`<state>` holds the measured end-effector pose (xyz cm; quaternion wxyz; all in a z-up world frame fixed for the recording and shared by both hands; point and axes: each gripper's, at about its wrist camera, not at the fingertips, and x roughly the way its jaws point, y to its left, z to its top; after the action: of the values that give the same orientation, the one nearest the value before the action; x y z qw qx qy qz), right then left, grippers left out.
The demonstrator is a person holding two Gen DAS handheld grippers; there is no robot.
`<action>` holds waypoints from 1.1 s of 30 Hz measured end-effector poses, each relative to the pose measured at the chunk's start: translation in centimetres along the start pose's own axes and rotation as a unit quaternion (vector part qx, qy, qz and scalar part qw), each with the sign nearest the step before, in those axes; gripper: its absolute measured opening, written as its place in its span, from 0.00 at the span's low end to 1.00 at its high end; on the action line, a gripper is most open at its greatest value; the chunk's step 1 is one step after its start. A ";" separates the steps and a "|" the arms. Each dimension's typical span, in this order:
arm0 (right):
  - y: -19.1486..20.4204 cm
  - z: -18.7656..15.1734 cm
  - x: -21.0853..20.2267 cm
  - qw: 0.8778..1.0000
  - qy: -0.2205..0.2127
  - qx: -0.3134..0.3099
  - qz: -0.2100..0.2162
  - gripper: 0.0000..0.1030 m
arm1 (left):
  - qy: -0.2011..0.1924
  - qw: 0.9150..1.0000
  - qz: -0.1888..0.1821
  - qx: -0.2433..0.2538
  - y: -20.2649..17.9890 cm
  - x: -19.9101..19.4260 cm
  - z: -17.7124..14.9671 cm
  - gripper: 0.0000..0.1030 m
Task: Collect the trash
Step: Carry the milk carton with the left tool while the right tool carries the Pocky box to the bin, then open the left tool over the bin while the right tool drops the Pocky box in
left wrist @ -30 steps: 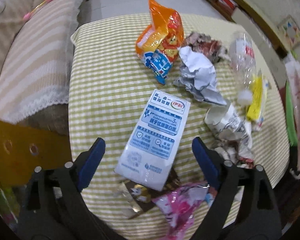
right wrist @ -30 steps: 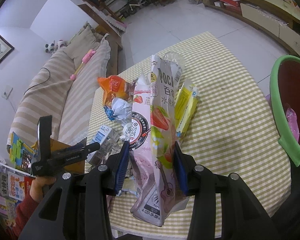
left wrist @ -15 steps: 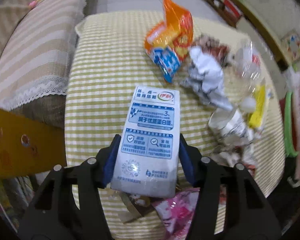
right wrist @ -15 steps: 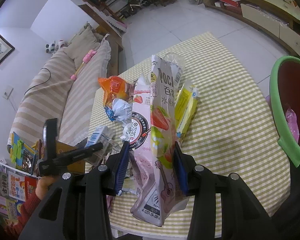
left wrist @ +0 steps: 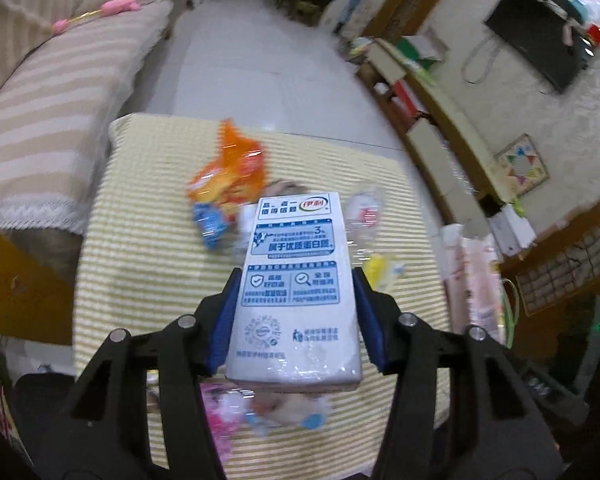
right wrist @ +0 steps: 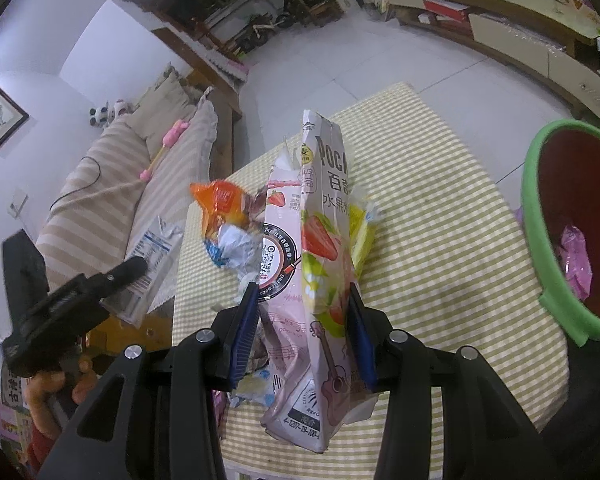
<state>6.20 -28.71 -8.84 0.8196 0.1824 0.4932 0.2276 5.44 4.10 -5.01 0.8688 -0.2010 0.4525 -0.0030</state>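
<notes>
1. The left claw (left wrist: 294, 320) is clamped on a white-and-blue milk carton (left wrist: 294, 292). Its blue pads press the carton's two long sides at the near half, and the carton is lifted clear of the checked bench (left wrist: 148, 248). The jaws have just been closing, and the carton is what they closed on.
2. The carton looks light and probably empty. Its card walls are stiff enough to hold shape but would dent under a hard squeeze. The glossy skin could slip, so a hold across the narrow sides near the middle seems safest.
3. The right claw (right wrist: 302, 334) grips a tall pink strawberry snack bag (right wrist: 312, 280) low on its body, holding it upright above the near edge of the bench.
4. That bag is thin, soft film. It will crumple and flop above the pads, weighs next to nothing, and is best pinched where it is already creased.
5. A red bin with a green rim (right wrist: 534, 184) stands at the right of the bench with a pink wrapper (right wrist: 576, 260) inside, a likely place for both pieces.
6. An orange snack bag (right wrist: 220, 204) and crumpled paper (right wrist: 236, 248) lie on the bench's left part.
</notes>
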 end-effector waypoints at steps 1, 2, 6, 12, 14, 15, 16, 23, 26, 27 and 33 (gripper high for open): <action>-0.2 0.0 -0.3 1.000 -0.004 0.002 -0.002 0.40 | 0.000 1.000 -0.006 0.011 -1.1 0.1 0.2 0.50; -0.5 0.1 -0.6 1.000 -0.008 0.004 -0.004 0.40 | 0.000 1.000 -0.010 0.018 -1.6 0.2 0.2 0.50; -2.0 0.5 -2.0 0.999 -0.029 0.020 -0.013 0.40 | 0.007 0.998 -0.034 0.056 -5.4 1.1 0.0 0.50; -5.0 1.2 -4.1 0.997 -0.054 0.045 -0.030 0.40 | 0.015 0.994 -0.058 0.095 -10.3 2.8 -0.6 0.50; -6.2 1.4 -5.0 0.996 -0.064 0.051 -0.039 0.40 | 0.016 0.992 -0.068 0.102 -11.7 3.5 -0.8 0.50; -6.9 1.6 -5.6 0.995 -0.071 0.056 -0.045 0.40 | 0.020 0.991 -0.073 0.108 -12.5 4.0 -1.0 0.50; -7.6 1.7 -6.1 0.994 -0.076 0.061 -0.050 0.40 | 0.025 0.990 -0.078 0.114 -13.2 4.5 -1.2 0.50; -13.7 1.7 -9.6 0.984 -0.111 0.110 -0.091 0.40 | 0.051 0.979 -0.129 0.152 -20.1 8.1 -2.3 0.50; -16.1 1.6 -10.9 0.978 -0.122 0.130 -0.110 0.40 | 0.062 0.972 -0.148 0.172 -23.1 9.7 -3.1 0.50; -16.9 1.5 -11.4 0.976 -0.125 0.138 -0.115 0.40 | 0.069 0.969 -0.152 0.180 -24.0 10.2 -3.4 0.50; -20.2 1.0 -12.8 0.965 -0.137 0.176 -0.138 0.41 | 0.095 0.957 -0.160 0.224 -28.7 13.3 -5.0 0.50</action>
<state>5.72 -52.61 -9.70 0.8580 0.2831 0.4285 -0.0053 14.42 -26.54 -7.86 0.8329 -0.0695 0.4823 -0.2623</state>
